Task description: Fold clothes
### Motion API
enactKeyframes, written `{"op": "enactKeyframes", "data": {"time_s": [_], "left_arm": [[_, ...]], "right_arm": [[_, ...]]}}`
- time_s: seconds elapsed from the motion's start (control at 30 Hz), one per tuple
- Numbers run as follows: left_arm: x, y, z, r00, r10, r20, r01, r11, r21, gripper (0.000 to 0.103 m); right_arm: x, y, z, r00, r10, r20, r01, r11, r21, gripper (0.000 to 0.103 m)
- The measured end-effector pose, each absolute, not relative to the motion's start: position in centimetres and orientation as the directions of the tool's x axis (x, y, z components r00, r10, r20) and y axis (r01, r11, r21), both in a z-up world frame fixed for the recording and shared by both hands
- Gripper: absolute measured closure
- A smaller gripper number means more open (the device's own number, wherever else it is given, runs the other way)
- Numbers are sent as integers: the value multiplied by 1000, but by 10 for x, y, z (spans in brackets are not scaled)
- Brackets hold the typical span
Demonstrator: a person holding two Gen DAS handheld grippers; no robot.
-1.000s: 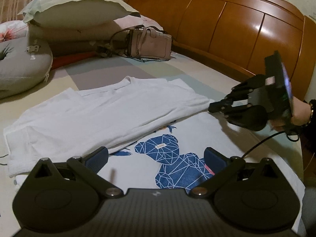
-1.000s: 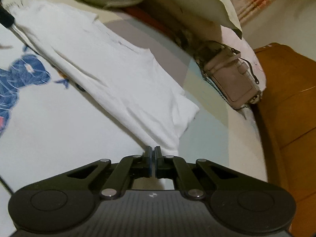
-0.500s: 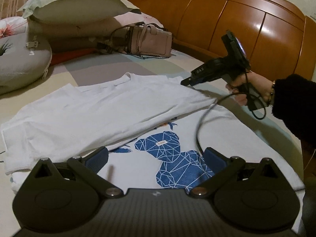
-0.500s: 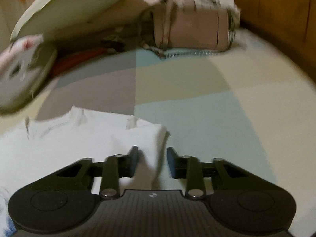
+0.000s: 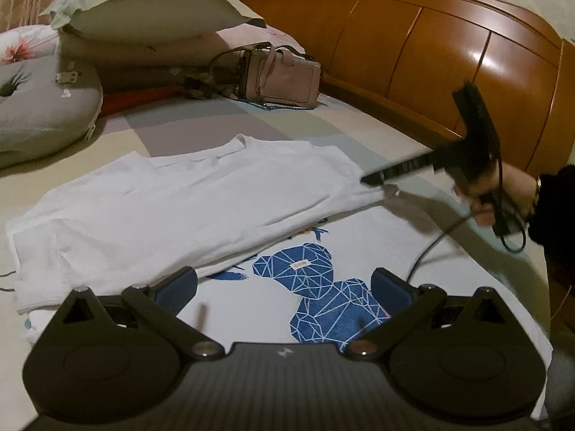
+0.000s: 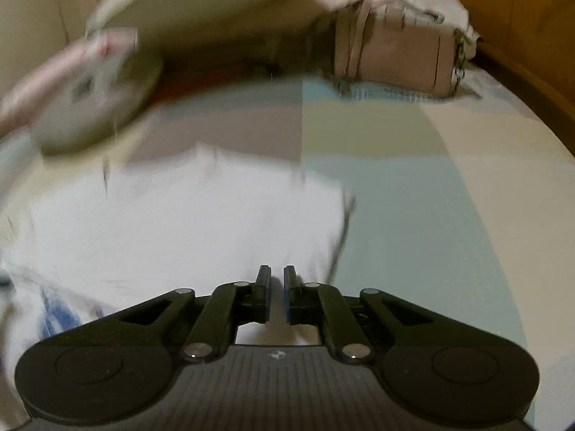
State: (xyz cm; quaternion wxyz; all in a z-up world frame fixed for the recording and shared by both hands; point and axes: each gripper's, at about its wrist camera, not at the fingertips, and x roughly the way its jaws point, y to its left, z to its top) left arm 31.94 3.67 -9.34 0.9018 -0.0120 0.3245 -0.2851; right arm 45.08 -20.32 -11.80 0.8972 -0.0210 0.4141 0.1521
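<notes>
A white T-shirt (image 5: pixel 201 212) with a blue geometric bear print (image 5: pixel 323 287) lies on the bed, its far half folded over toward me. My left gripper (image 5: pixel 284 287) hovers open over the print with nothing between its fingers. My right gripper (image 5: pixel 373 179), held by a hand in a dark sleeve (image 5: pixel 553 208), points down at the right corner of the folded layer. In the blurred right wrist view the right gripper (image 6: pixel 276 280) shows a narrow slit; its jaws are opening over the T-shirt's edge (image 6: pixel 215 222), and no cloth shows pinched between the pads.
A pale pink handbag (image 5: pixel 280 75) sits near the wooden headboard (image 5: pixel 413 54). Pillows (image 5: pixel 151 3) and a grey round cushion (image 5: pixel 39 104) are piled at the back left. A black cable (image 5: pixel 435 240) trails from the right gripper across the shirt. Patchwork bedsheet (image 6: pixel 413 197) lies beyond the shirt.
The right gripper rolled upright and came down from above the shirt to the folded layer's right corner. Its jaws were shut, then stood wider, and now show a narrow slit. The left gripper stayed put.
</notes>
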Motion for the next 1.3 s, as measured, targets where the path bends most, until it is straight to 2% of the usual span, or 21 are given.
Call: {"op": "enactKeyframes", "data": {"time_s": [0.1, 0.27, 0.47, 0.57, 0.67, 0.77, 0.8, 0.83, 0.93, 1.03, 1.17, 1.23, 1.3], "left_arm": [[317, 35, -93, 629, -513, -584, 510, 839, -189, 1], [319, 39, -91, 645, -493, -584, 487, 854, -182, 1], [324, 68, -80, 730, -424, -536, 418, 897, -141, 1], [341, 89, -89, 733, -352, -582, 334, 932, -142, 1], [357, 105, -105, 661, -376, -650, 336, 922, -191, 1], [359, 118, -99, 665, -326, -672, 269, 944, -192, 1], [359, 121, -95, 670, -306, -677, 246, 951, -187, 1], [357, 125, -90, 683, -297, -668, 236, 954, -183, 1], [350, 132, -77, 706, -335, -624, 261, 942, -210, 1], [345, 129, -70, 713, -363, -600, 295, 931, -214, 1], [340, 115, -70, 707, -354, -612, 321, 932, -168, 1], [336, 110, -68, 705, -352, -616, 335, 930, -149, 1], [332, 105, -67, 701, -358, -617, 353, 926, -135, 1]], "right_arm": [[435, -212, -112, 639, 175, -749, -193, 979, 64, 88], [387, -204, -93, 671, 191, -716, -207, 976, 66, 84], [326, -184, -90, 666, 218, -713, -188, 975, 121, 74], [306, -167, -91, 664, 231, -711, -188, 972, 140, 67], [291, -148, -89, 653, 230, -721, -203, 971, 126, 58], [280, -136, -85, 657, 197, -727, -200, 976, 84, 52], [275, -132, -84, 660, 182, -729, -195, 978, 68, 47], [272, -128, -83, 660, 174, -731, -194, 979, 58, 40], [265, -113, -84, 663, 161, -731, -210, 977, 24, 32], [262, -101, -94, 648, 168, -743, -231, 973, 19, 27], [259, -100, -118, 608, 130, -783, -198, 980, 9, 26], [247, -111, -126, 602, 125, -789, -163, 986, 32, 12], [231, -120, -129, 595, 123, -794, -140, 989, 48, 4]]}}
